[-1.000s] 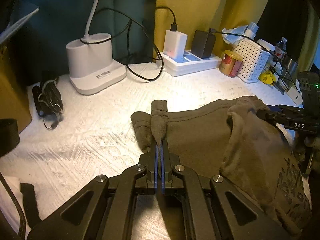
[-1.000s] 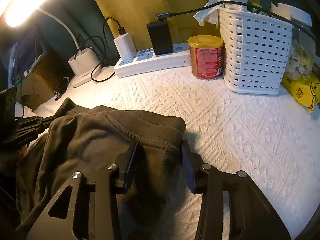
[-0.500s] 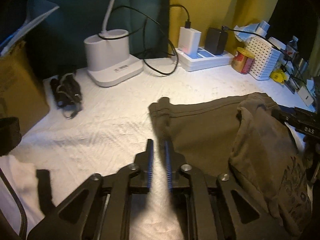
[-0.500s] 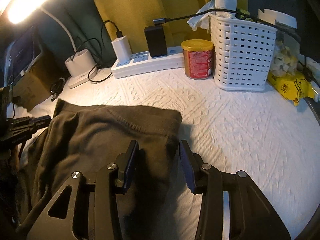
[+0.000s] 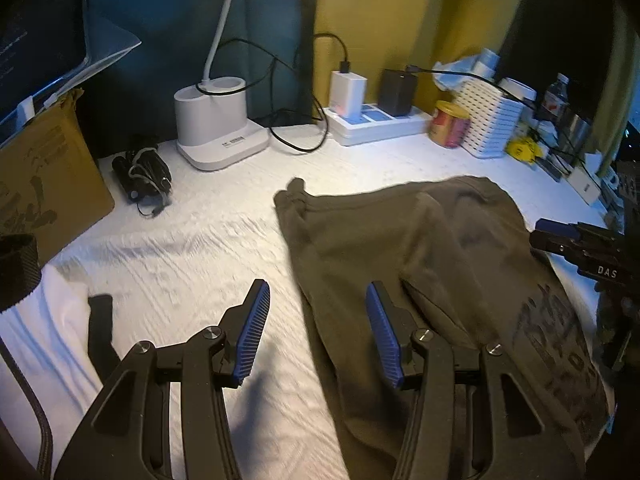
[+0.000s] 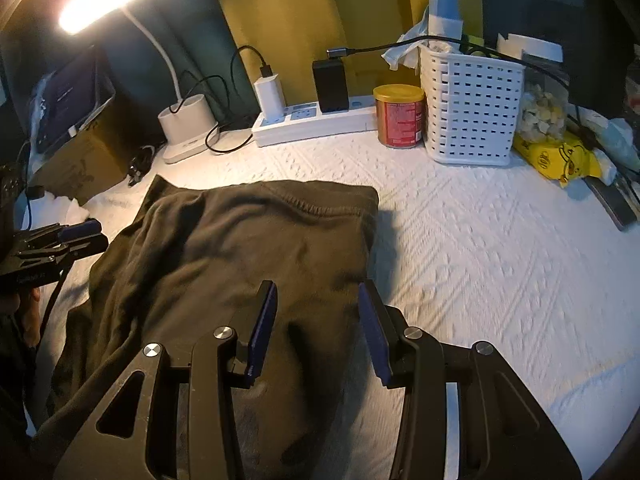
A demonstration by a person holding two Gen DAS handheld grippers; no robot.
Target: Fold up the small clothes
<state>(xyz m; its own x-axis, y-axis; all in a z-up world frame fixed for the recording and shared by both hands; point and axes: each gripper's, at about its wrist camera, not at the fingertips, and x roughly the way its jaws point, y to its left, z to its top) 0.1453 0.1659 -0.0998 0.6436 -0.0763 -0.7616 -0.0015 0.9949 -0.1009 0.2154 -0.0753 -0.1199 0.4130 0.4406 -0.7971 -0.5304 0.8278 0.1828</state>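
Note:
An olive-green garment [image 5: 420, 264] [image 6: 240, 264] lies folded over on the white textured cloth [image 5: 180, 256], its hemmed edge toward the back. My left gripper [image 5: 316, 300] hovers over the garment's left edge; its jaws are opening and nothing is between the blue pads. My right gripper [image 6: 316, 300] stands open above the garment's right part, clear of the fabric. Each gripper also shows in the other's view, the right gripper [image 5: 576, 240] at the garment's right side and the left gripper [image 6: 76, 236] at its left side.
At the back stand a white lamp base [image 5: 216, 124], a power strip with chargers [image 5: 372, 120], a red can [image 6: 400, 114] and a white basket [image 6: 472, 104]. A cardboard box [image 5: 44, 176] and a coiled black cable [image 5: 144, 172] are at left, a yellow packet [image 6: 560, 160] at right.
My left gripper let go of the garment's corner, opened and drew back and up. The corner now lies flat. My right gripper also pulled back, staying open.

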